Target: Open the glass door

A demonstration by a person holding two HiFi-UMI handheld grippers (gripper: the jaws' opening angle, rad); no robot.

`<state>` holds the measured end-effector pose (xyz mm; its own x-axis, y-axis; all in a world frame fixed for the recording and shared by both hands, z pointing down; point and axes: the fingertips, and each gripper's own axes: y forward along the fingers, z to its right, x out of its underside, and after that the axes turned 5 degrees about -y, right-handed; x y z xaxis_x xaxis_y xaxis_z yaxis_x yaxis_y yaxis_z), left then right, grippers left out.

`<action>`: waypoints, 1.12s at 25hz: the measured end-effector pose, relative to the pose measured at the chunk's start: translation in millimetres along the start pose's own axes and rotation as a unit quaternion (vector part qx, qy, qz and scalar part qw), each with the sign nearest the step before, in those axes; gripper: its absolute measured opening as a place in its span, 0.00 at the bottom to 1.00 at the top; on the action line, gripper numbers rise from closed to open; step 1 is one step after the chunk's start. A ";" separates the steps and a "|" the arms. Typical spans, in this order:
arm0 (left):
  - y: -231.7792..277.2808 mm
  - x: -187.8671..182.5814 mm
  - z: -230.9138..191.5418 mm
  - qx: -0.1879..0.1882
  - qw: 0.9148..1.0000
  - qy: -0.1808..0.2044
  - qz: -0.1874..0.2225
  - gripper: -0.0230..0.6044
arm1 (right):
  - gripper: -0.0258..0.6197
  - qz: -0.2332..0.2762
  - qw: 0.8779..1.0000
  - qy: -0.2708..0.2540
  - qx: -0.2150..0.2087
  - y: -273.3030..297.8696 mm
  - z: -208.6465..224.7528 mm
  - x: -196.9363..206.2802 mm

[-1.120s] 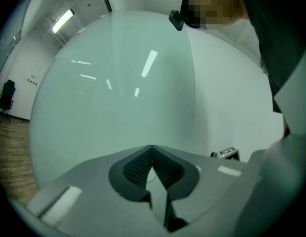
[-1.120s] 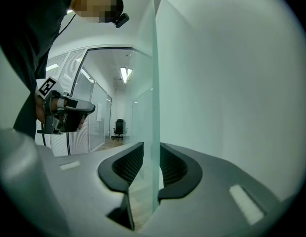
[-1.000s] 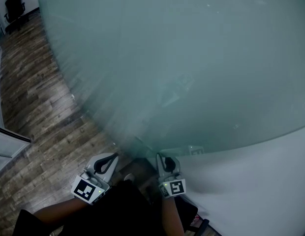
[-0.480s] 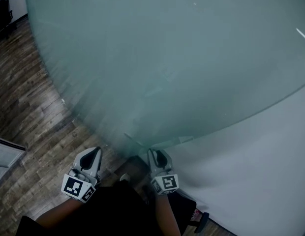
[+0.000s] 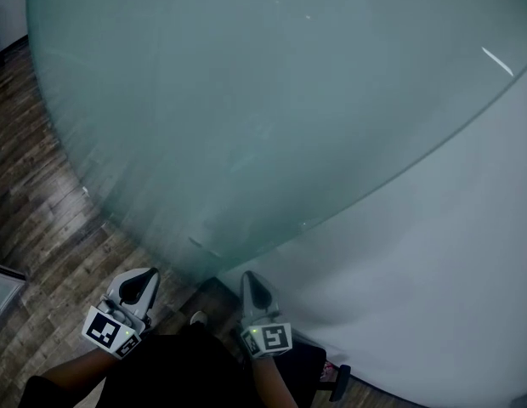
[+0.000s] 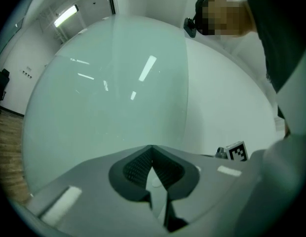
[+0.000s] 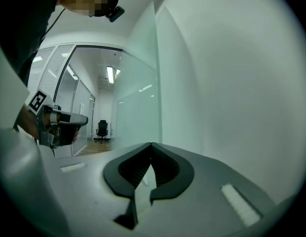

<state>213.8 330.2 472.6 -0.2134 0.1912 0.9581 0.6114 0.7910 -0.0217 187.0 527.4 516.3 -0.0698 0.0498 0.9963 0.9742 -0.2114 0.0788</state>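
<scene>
The frosted glass door [image 5: 272, 100] stands right in front of the person and fills most of the head view. Its right edge runs along the white wall [image 5: 433, 253], and the wooden floor [image 5: 42, 219] shows to the left of the door. The left hand-held gripper [image 5: 143, 276] and the right hand-held gripper [image 5: 249, 280] are side by side near the door's bottom edge; the left one's jaws are clenched on nothing, and the right one's jaws have just been closing and meet tip to tip with nothing between them.
</scene>
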 end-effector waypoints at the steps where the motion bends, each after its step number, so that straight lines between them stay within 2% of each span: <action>1: -1.4 4.7 2.3 0.010 1.000 0.005 -0.006 0.04 | 0.04 0.005 1.000 -0.003 0.002 -1.1 -7.6 -4.8; 5: -3.9 22.3 17.5 0.039 0.999 0.015 -0.019 0.04 | 0.04 0.021 1.000 -0.012 0.000 -9.9 -33.9 -22.6; 9: -4.5 11.2 18.8 0.026 1.000 0.008 0.008 0.04 | 0.04 0.051 0.998 -0.032 -0.013 -9.7 -63.5 -46.6; 12: 0.9 5.6 24.7 0.016 0.999 -0.010 0.027 0.04 | 0.04 0.040 0.999 -0.028 0.007 -12.9 -65.1 -50.1; 17: -17.1 15.6 33.4 0.029 0.999 -0.017 0.016 0.04 | 0.04 0.033 0.998 -0.045 0.009 -19.1 -87.9 -51.2; 22: -43.1 21.6 26.1 0.013 1.000 -0.017 0.000 0.04 | 0.04 0.040 0.999 -0.033 0.009 -25.4 -108.1 -55.2; 28: -67.5 16.5 30.9 0.041 0.999 -0.004 -0.018 0.04 | 0.04 0.041 0.998 -0.035 0.016 -28.5 -128.1 -56.8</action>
<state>145.4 298.0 481.1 -0.2400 0.1664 0.9564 0.5392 0.8421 -0.0112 135.7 405.6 461.8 0.0238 0.1029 0.9944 0.9823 -0.1870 -0.0042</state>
